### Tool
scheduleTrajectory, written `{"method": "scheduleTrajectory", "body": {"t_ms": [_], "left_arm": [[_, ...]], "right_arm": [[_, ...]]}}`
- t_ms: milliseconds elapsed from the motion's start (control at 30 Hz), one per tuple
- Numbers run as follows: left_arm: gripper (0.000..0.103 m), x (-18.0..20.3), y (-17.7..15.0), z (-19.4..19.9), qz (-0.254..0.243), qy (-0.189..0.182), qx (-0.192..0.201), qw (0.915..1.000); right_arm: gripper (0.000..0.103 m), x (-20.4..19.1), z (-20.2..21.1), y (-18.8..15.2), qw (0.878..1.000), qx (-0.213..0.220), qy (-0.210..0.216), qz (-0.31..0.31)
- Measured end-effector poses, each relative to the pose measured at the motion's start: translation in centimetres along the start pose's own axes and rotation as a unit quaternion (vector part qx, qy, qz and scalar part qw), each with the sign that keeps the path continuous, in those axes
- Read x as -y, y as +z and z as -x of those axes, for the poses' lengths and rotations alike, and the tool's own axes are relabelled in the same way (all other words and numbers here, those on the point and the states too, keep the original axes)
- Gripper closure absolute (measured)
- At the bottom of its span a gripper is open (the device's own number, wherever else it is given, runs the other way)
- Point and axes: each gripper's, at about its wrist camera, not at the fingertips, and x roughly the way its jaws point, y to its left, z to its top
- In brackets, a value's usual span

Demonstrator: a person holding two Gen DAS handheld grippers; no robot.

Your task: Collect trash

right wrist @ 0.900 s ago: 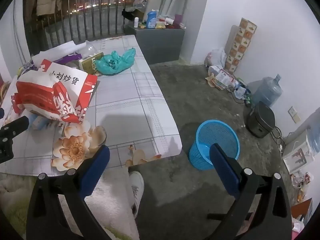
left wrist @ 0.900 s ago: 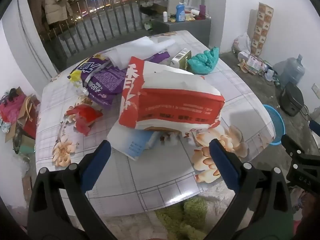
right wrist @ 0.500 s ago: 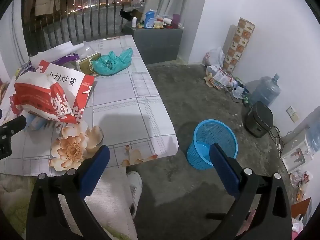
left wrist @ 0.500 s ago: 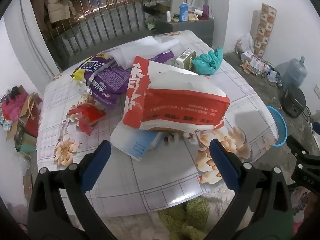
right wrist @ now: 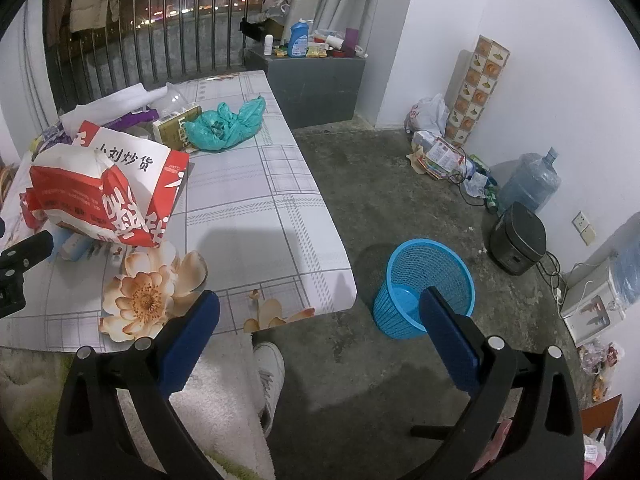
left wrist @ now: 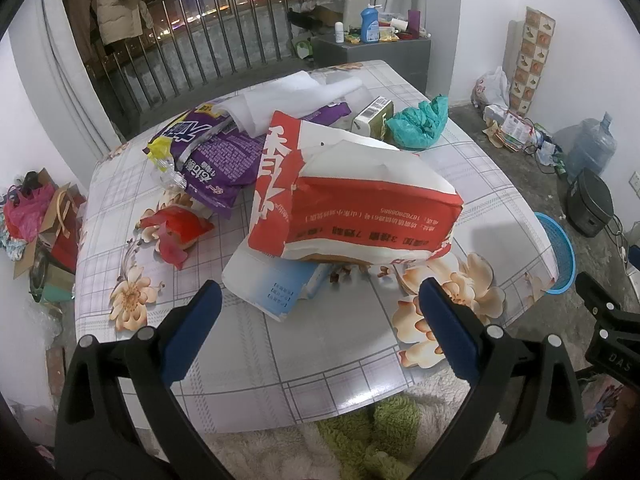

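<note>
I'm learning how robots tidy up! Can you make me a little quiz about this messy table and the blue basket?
1. True or false: the blue basket stands on the table.
2. What colour is the crumpled bag beside the small carton?
3. The left gripper is: A) open, B) shut on the red and white bag.

Key: 1 false, it is on the floor. 2 teal. 3 A.

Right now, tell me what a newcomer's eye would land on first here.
The big red-and-white paper bag dominates, lying on the floral table amid a purple snack bag and a teal plastic bag. On the concrete floor beside the table stands a bright blue basket. Both grippers hang open, holding nothing.
</note>
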Motion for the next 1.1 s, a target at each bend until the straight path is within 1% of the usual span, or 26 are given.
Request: {"method": "scheduleTrajectory", "body": {"t_ms": [1100], "left_arm": [[0.009,-0.35,0.14,0.03,0.001,0.002,-0.001,1.0]], "right_arm": [[0.006,-0.01,-0.06,0.03,1.0,0.0,0.001,-0.001]]}}
